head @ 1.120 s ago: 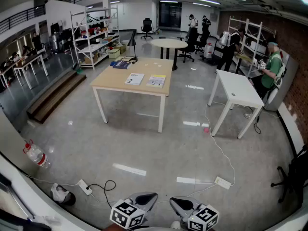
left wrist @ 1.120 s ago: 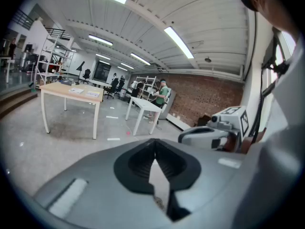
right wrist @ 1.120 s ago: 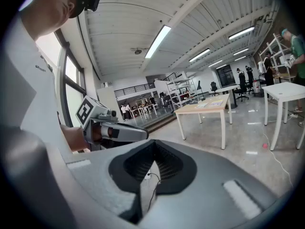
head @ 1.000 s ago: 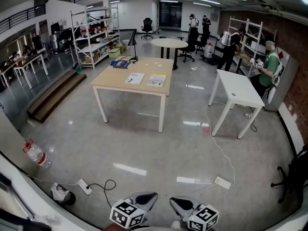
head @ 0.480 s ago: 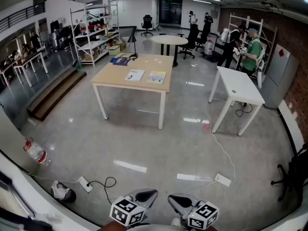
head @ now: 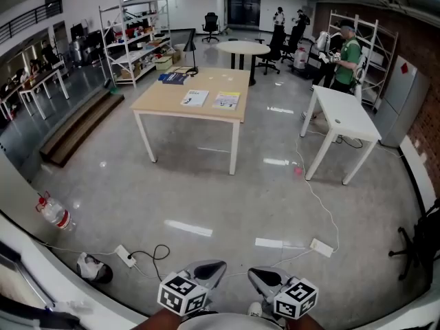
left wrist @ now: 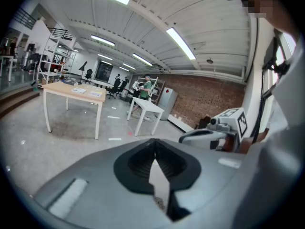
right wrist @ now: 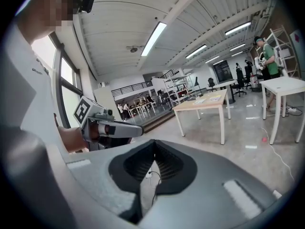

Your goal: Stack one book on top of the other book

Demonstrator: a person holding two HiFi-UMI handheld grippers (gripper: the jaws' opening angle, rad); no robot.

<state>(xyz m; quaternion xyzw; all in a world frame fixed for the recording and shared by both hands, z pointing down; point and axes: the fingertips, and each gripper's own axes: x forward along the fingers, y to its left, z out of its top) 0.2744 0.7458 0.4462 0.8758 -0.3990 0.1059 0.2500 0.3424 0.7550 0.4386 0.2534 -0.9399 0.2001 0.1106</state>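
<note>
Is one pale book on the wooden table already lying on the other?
No, the left pale book and right pale book lie apart, side by side.

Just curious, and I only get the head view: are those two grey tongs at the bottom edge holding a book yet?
Observer: No. The left gripper view shows the grey left tongs shut, with nothing between them.
Operator: And the other one?
Observer: The right gripper view shows the grey right tongs shut and empty too.
Operator: Who carries them?
Observer: A person. The right gripper view shows a hand holding the left tongs.
</note>
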